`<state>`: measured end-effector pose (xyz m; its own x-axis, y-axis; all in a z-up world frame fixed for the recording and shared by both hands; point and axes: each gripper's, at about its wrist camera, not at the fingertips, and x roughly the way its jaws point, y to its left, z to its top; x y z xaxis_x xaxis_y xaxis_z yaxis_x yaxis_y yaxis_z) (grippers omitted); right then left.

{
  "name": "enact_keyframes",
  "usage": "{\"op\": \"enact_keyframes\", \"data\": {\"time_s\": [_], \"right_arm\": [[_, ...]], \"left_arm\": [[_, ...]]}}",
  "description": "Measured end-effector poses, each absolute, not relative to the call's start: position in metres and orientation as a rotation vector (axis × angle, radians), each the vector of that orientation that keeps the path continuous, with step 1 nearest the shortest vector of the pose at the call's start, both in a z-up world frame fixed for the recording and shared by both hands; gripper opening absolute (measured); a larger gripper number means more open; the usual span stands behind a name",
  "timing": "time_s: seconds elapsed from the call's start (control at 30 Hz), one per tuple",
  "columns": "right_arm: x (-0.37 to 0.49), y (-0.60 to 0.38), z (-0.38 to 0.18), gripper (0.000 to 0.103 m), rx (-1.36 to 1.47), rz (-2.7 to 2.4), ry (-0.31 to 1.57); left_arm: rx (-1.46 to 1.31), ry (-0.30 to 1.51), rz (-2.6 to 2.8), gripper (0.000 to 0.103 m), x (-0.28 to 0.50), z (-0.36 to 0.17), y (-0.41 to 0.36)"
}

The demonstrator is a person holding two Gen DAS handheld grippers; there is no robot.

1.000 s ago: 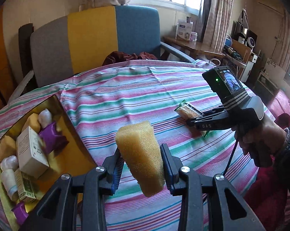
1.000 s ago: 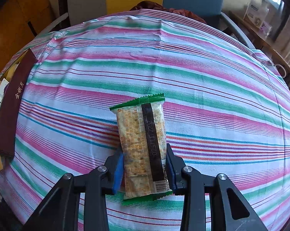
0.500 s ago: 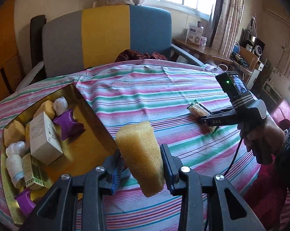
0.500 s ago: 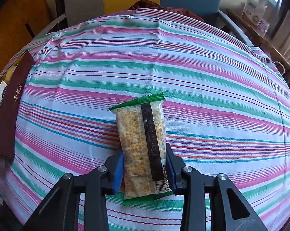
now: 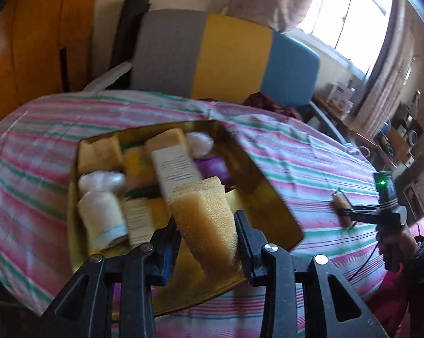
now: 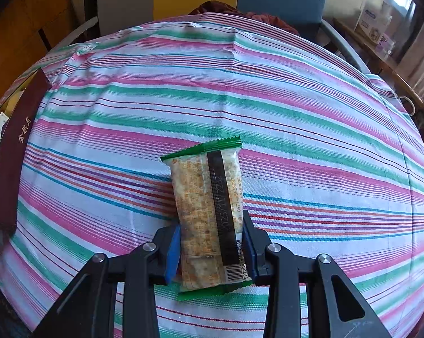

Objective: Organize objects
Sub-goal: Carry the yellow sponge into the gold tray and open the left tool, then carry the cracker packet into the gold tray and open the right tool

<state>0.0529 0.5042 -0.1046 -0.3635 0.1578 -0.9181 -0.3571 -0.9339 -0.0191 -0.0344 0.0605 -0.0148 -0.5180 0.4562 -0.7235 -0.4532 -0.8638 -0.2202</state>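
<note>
My left gripper (image 5: 207, 235) is shut on a yellow sponge block (image 5: 204, 219) and holds it above the near part of a gold tin box (image 5: 265, 197). The box holds several items: sponges, white cotton rolls, a white carton, purple packets. My right gripper (image 6: 210, 249) is shut on a cracker packet (image 6: 209, 211) with green ends, just over the striped tablecloth (image 6: 268, 112). In the left wrist view the right gripper (image 5: 350, 214) and its packet (image 5: 342, 205) show far right.
The box's dark red lid or side (image 6: 11, 152) stands at the left edge in the right wrist view. A grey, yellow and blue chair (image 5: 226, 56) stands behind the table. A wooden side table (image 5: 352, 121) with clutter is at the right.
My left gripper has swung left with the sponge, so the gold box now lies right under and ahead of it. The right gripper with the packet has barely moved.
</note>
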Motion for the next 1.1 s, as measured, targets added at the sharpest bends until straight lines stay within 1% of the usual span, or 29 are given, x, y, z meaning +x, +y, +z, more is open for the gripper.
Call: {"op": "enact_keyframes", "data": {"time_s": [0.1, 0.3, 0.4, 0.5, 0.53, 0.57, 0.87, 1.1], "right_arm": [[0.053, 0.504, -0.105, 0.038, -1.551, 2.348, 0.259], [0.053, 0.504, -0.105, 0.038, -1.551, 2.348, 0.252], [0.053, 0.505, -0.105, 0.038, -1.551, 2.349, 0.248], [0.052, 0.505, -0.105, 0.038, -1.552, 2.349, 0.249], [0.052, 0.505, -0.105, 0.038, -1.551, 2.348, 0.25], [0.051, 0.505, -0.106, 0.038, -1.552, 2.347, 0.251], [0.048, 0.502, -0.106, 0.038, -1.557, 2.327, 0.214], [0.041, 0.49, -0.099, 0.038, -1.565, 2.25, 0.234]], "left_arm": [[-1.21, -0.049, 2.325, 0.037, -0.04, -0.034, 0.047], [-1.326, -0.011, 2.248, 0.038, -0.041, -0.065, 0.062], [-1.387, 0.008, 2.229, 0.046, -0.046, -0.078, 0.067], [-1.41, 0.0, 2.247, 0.06, -0.048, -0.081, 0.061], [-1.398, -0.007, 2.254, 0.067, -0.048, -0.079, 0.059], [-1.379, -0.007, 2.273, 0.069, -0.047, -0.075, 0.056], [-1.268, 0.059, 2.376, 0.068, -0.041, -0.05, 0.048], [-1.166, 0.081, 2.479, 0.068, -0.028, -0.026, 0.035]]}}
